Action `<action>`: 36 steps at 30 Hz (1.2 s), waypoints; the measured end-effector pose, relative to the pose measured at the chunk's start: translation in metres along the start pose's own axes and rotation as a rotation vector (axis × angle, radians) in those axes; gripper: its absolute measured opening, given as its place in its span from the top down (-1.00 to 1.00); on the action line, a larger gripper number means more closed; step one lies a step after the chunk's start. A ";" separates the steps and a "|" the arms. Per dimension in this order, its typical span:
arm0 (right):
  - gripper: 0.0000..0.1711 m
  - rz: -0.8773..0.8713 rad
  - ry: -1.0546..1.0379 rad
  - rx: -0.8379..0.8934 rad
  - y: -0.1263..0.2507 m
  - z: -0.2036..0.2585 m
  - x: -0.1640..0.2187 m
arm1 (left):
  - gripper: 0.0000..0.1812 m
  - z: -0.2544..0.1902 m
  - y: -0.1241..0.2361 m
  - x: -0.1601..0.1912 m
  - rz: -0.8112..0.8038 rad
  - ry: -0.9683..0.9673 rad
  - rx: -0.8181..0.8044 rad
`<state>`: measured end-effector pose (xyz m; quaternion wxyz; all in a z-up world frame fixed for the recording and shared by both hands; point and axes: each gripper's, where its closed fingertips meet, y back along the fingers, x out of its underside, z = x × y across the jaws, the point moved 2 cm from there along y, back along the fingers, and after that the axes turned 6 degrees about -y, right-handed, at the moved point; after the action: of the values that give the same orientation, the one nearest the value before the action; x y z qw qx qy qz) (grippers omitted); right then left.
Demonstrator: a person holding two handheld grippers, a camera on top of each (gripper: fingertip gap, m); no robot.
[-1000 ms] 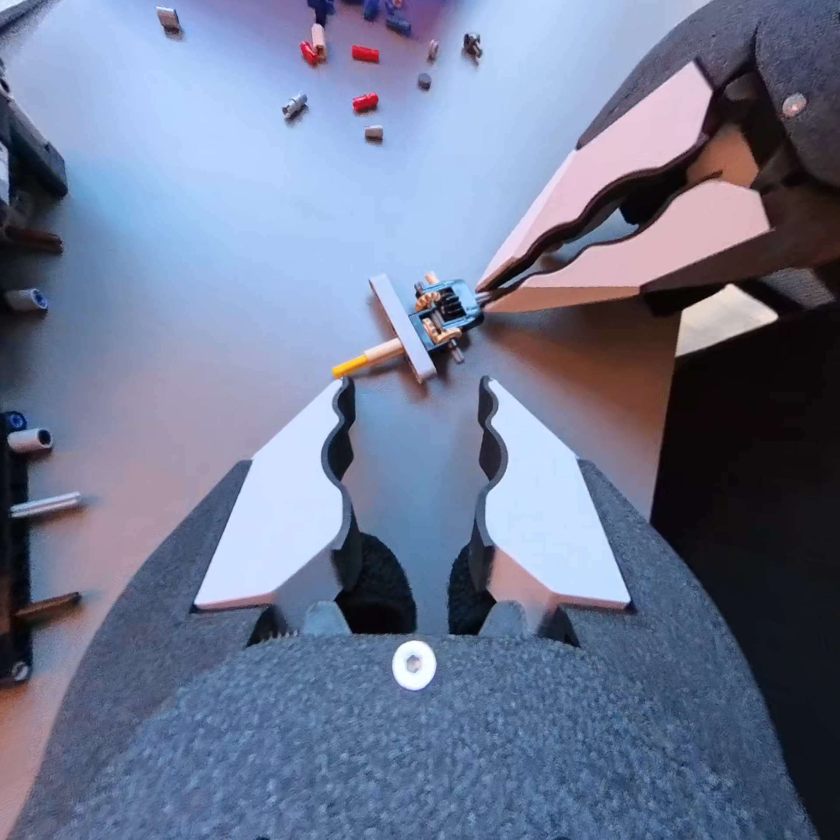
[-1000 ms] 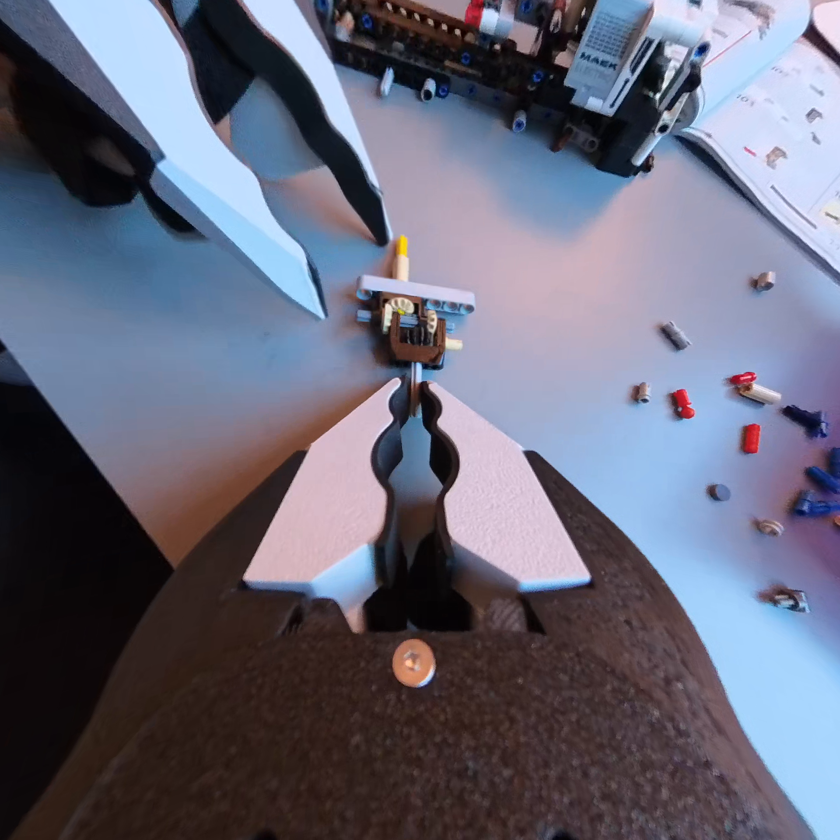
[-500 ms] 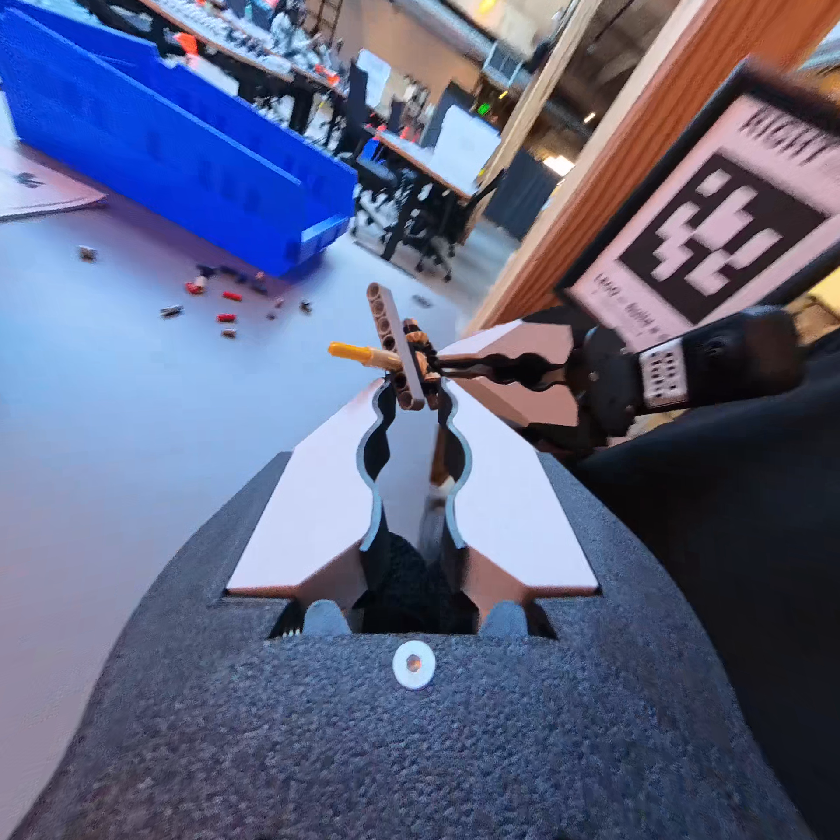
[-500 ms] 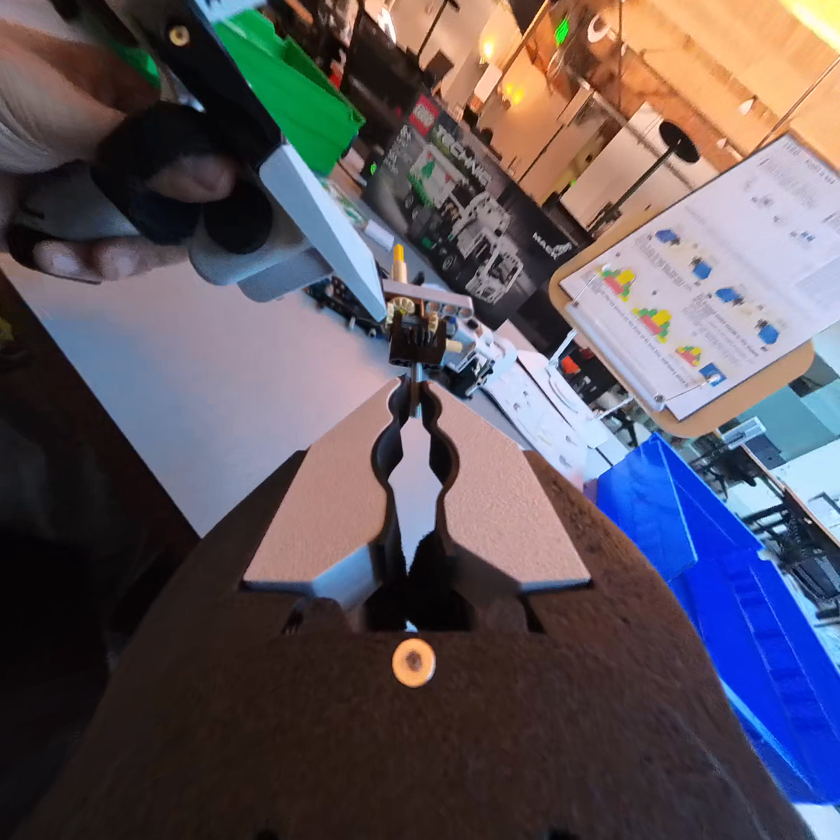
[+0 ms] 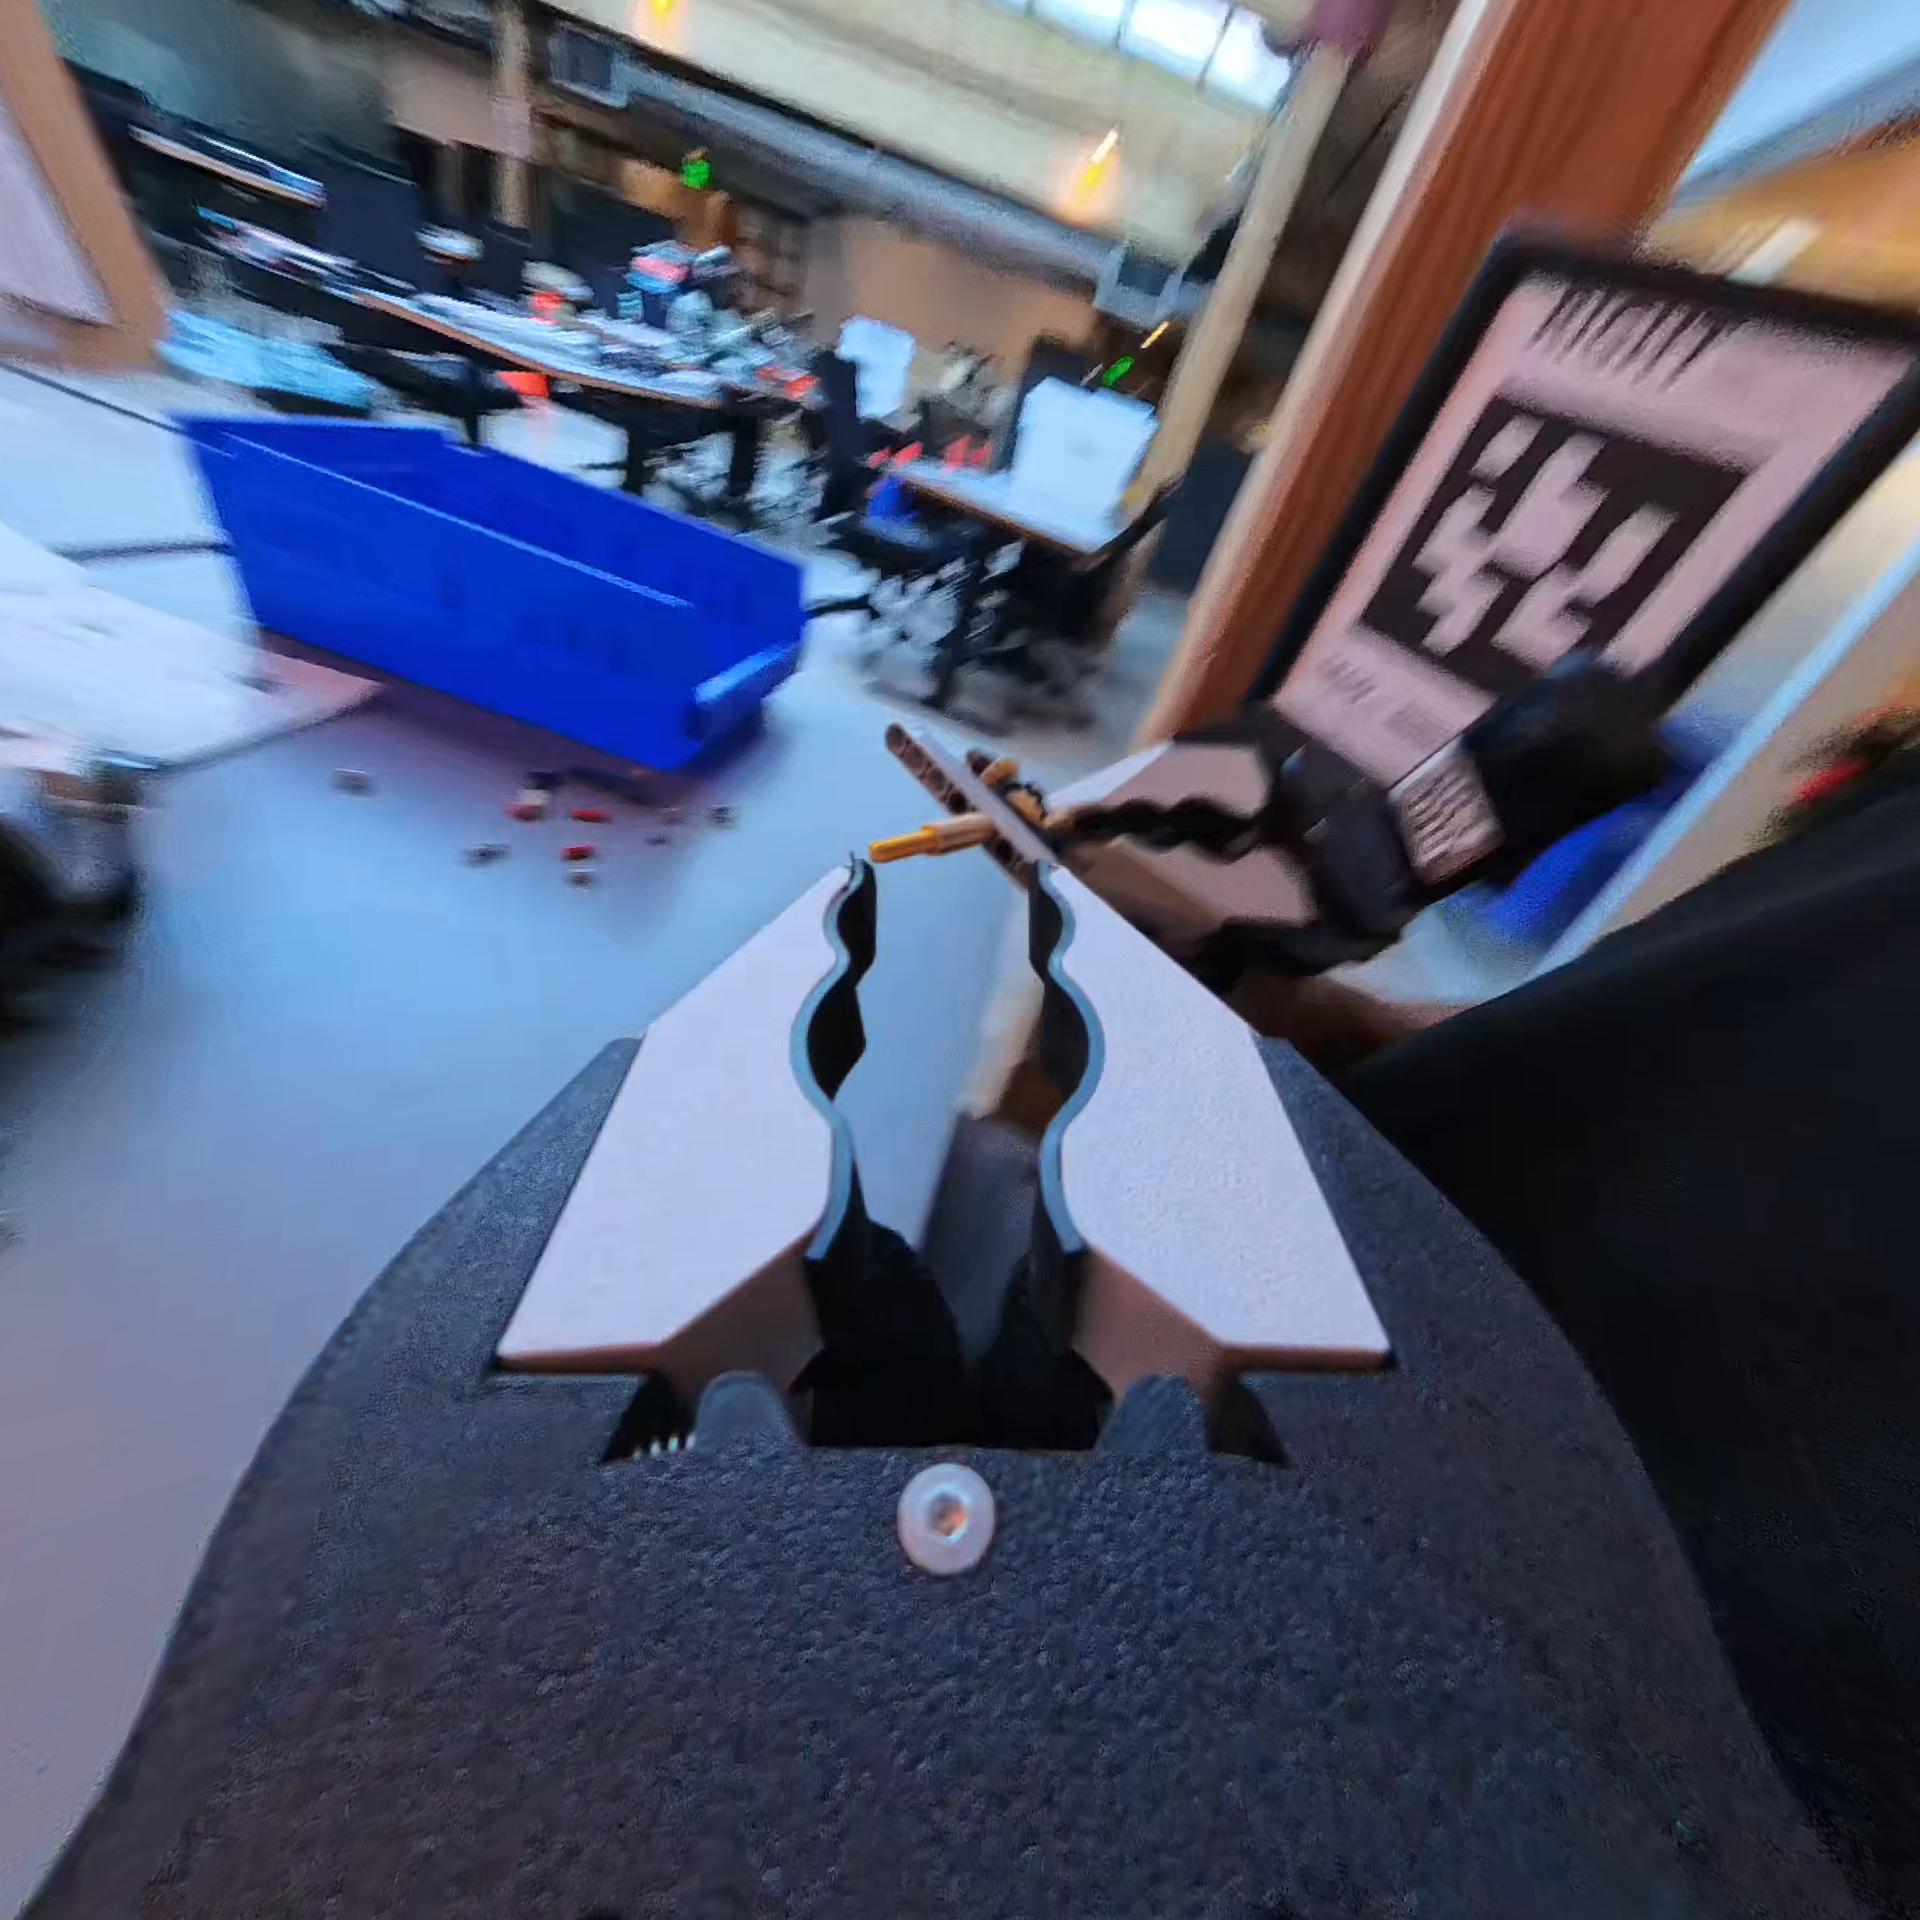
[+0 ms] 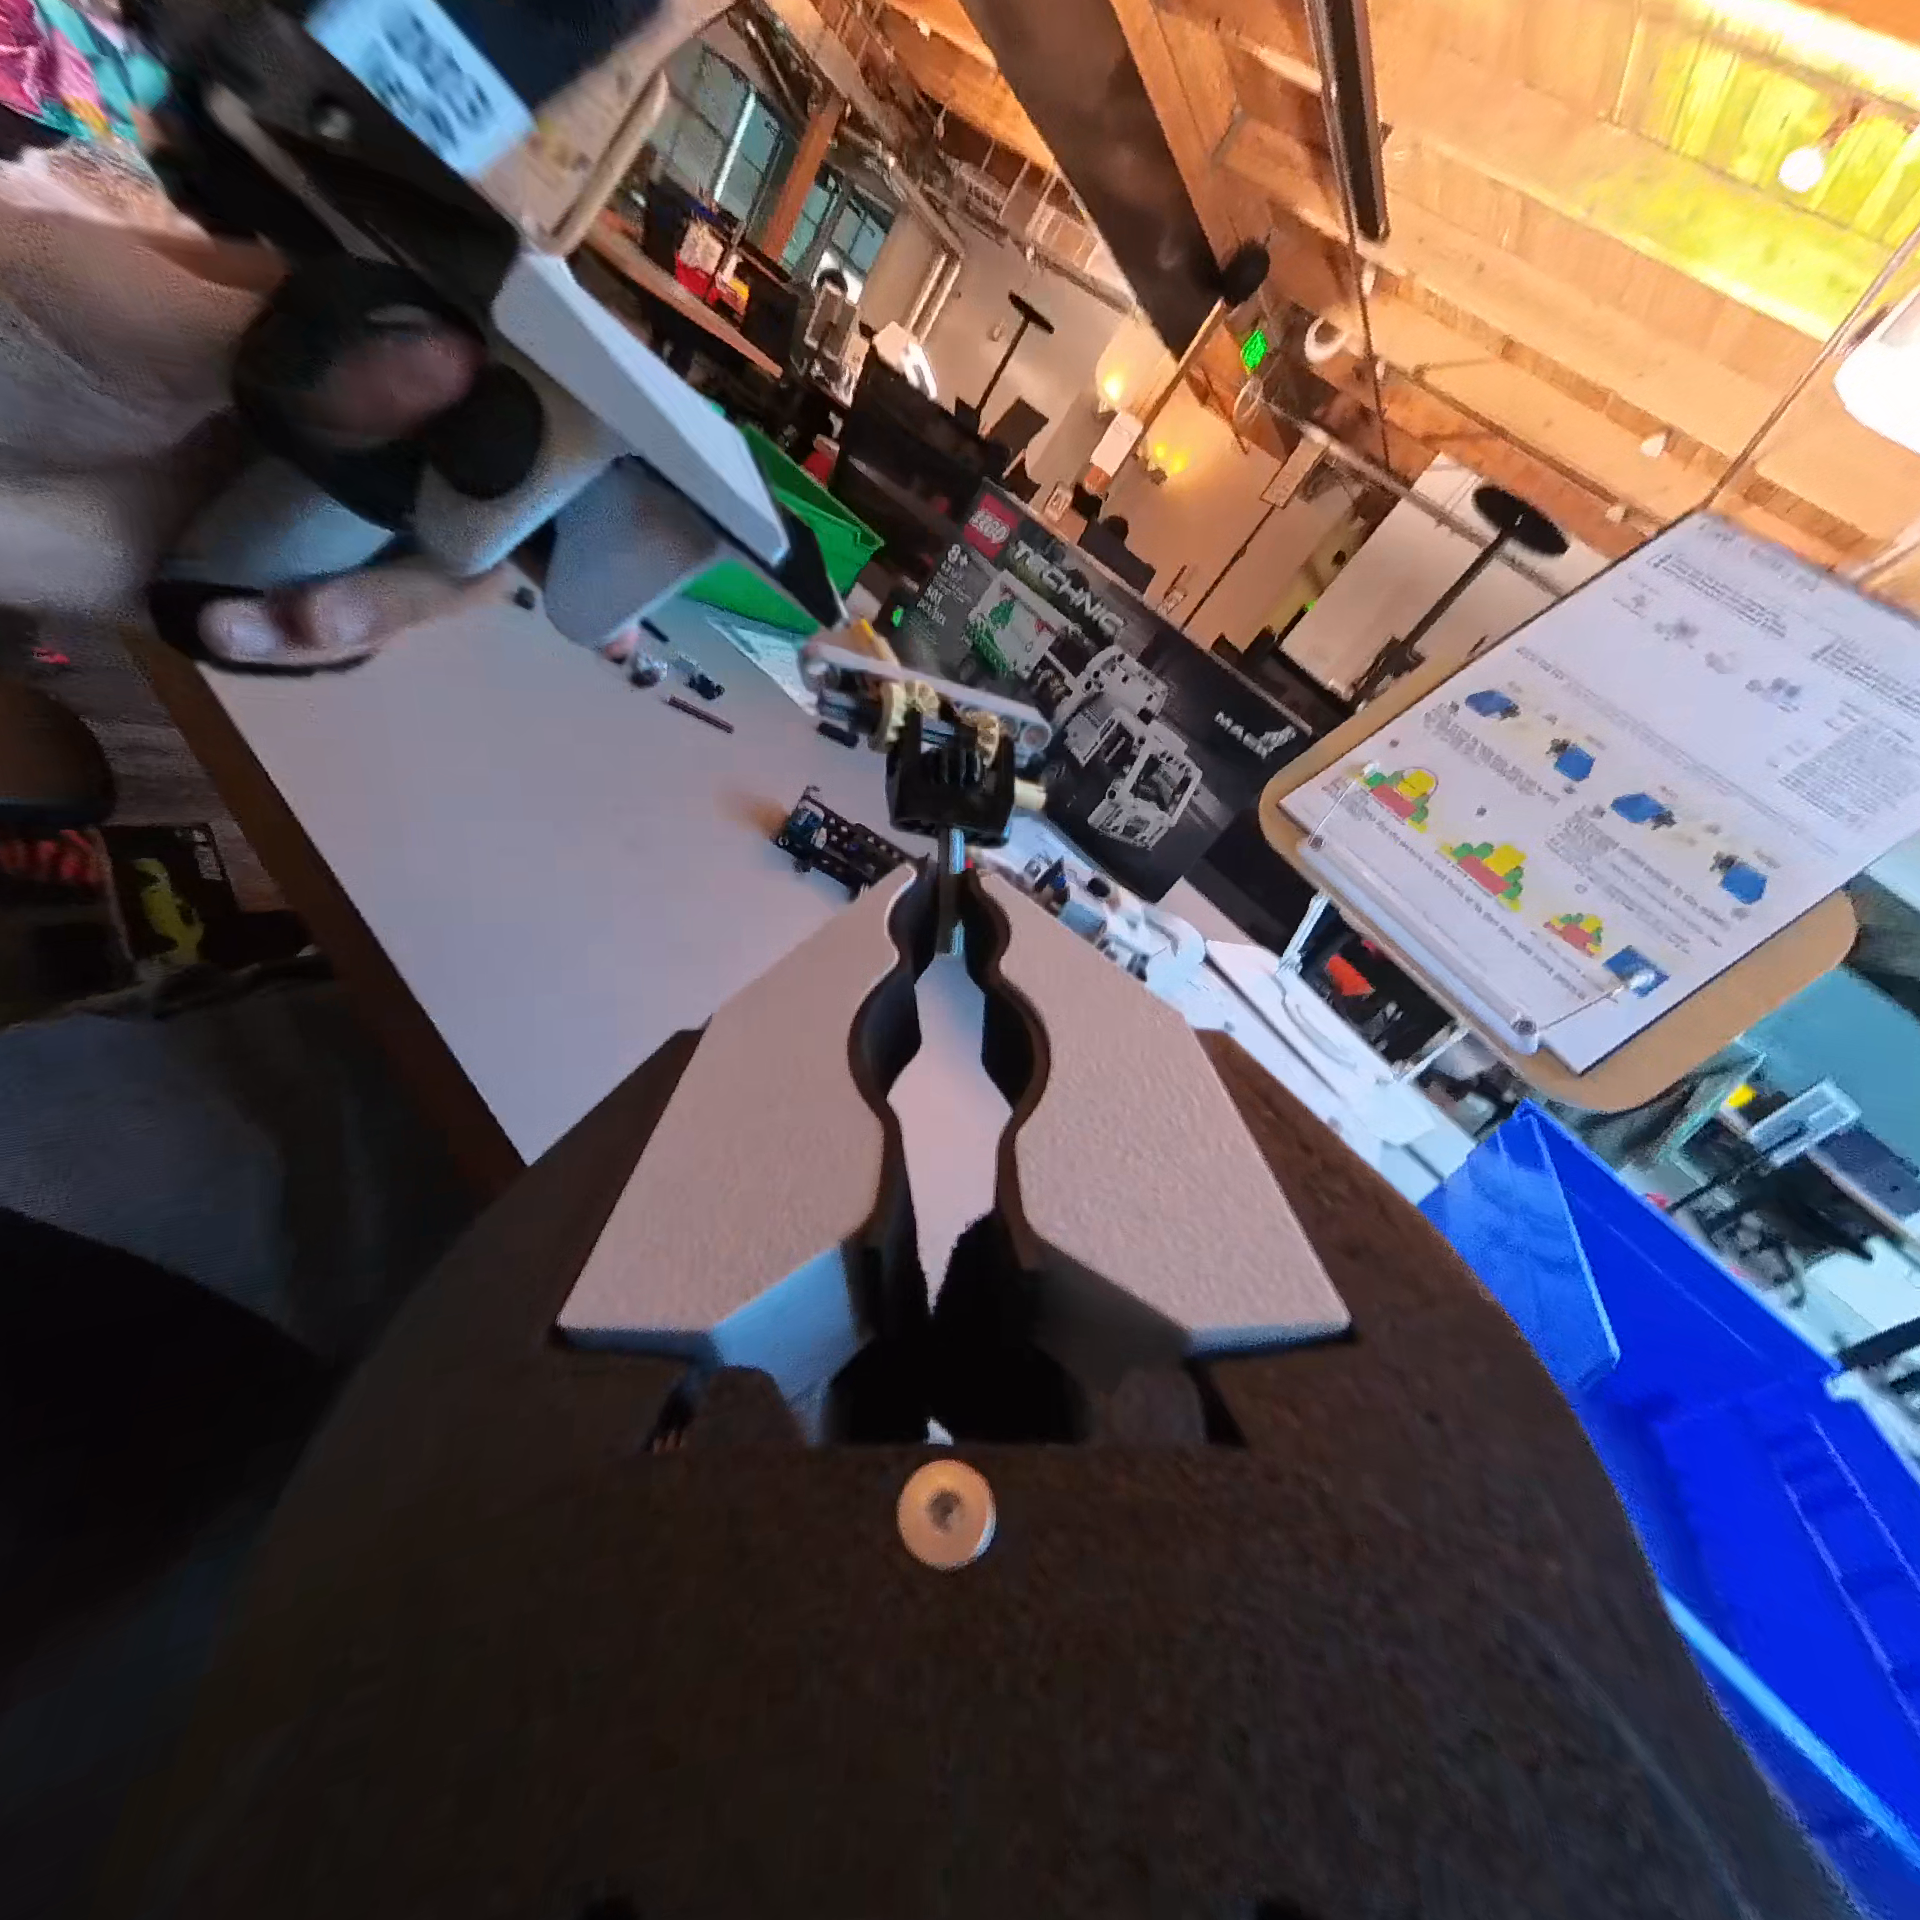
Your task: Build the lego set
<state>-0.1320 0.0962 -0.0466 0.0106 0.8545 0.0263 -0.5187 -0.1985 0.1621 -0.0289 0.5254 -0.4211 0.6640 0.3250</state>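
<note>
1. Blue plastic marks the far left: a long blue bin [image 5: 488, 582] stands toward the counter's [image 5: 312, 987] far edge in the left wrist view, with small loose pieces [image 5: 566, 826], red and dark, scattered on the counter just in front of it.
2. The left claw [image 5: 951, 883] has its fingers spread with a clear gap and nothing between them. Its right fingertip sits just beside the grey beam of the assembly; whether they touch is not clear through the blur.
3. The gear assembly [image 5: 977, 805] is up in the air above the counter: a grey holed beam, a yellow-tipped tan axle pointing left, tan gears behind.
4. The right claw [image 6: 943, 899] is nearly closed, its fingertips pinching the thin grey axle that sticks out of the assembly's black frame [image 6: 951, 784], with the grey beam [image 6: 925, 691] across the far side.
5. In the right wrist view a Lego set box [image 6: 1091, 686] stands at the counter's far edge, and to its right an instruction sheet [image 6: 1621, 790] on a tilted board.
</note>
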 end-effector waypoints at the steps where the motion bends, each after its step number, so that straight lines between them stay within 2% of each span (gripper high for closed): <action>1: 0.96 0.028 -0.022 0.000 -0.001 -0.001 0.003 | 0.71 0.003 0.002 0.003 0.056 -0.101 -0.074; 4: 0.96 0.046 -0.073 0.029 -0.003 -0.004 0.006 | 0.68 0.007 -0.003 0.017 0.235 -0.412 -0.274; 6: 0.96 0.060 -0.037 0.063 -0.004 -0.003 0.008 | 0.77 0.003 -0.011 0.019 0.240 -0.529 -0.365; 8: 0.96 0.071 0.002 0.093 -0.006 0.000 0.009 | 0.83 -0.004 -0.019 0.018 0.211 -0.556 -0.388; 22: 0.96 0.054 0.078 0.128 -0.005 0.004 0.007 | 0.90 -0.006 -0.026 0.017 0.094 -0.262 -0.232; 27: 0.96 0.047 0.101 0.130 -0.012 0.005 0.014 | 0.90 0.005 -0.027 0.017 0.042 -0.092 -0.154; 31: 0.93 0.085 0.048 0.091 -0.026 0.007 0.027 | 0.91 0.028 -0.030 0.021 0.021 0.079 -0.086; 36: 0.92 0.148 -0.138 0.000 -0.047 0.001 0.040 | 0.94 0.058 -0.036 0.022 0.048 0.110 -0.065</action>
<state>-0.1168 0.1448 -0.0820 0.0509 0.8163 -0.0374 -0.5742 -0.1436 0.1923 -0.0637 0.4664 -0.4391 0.6908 0.3353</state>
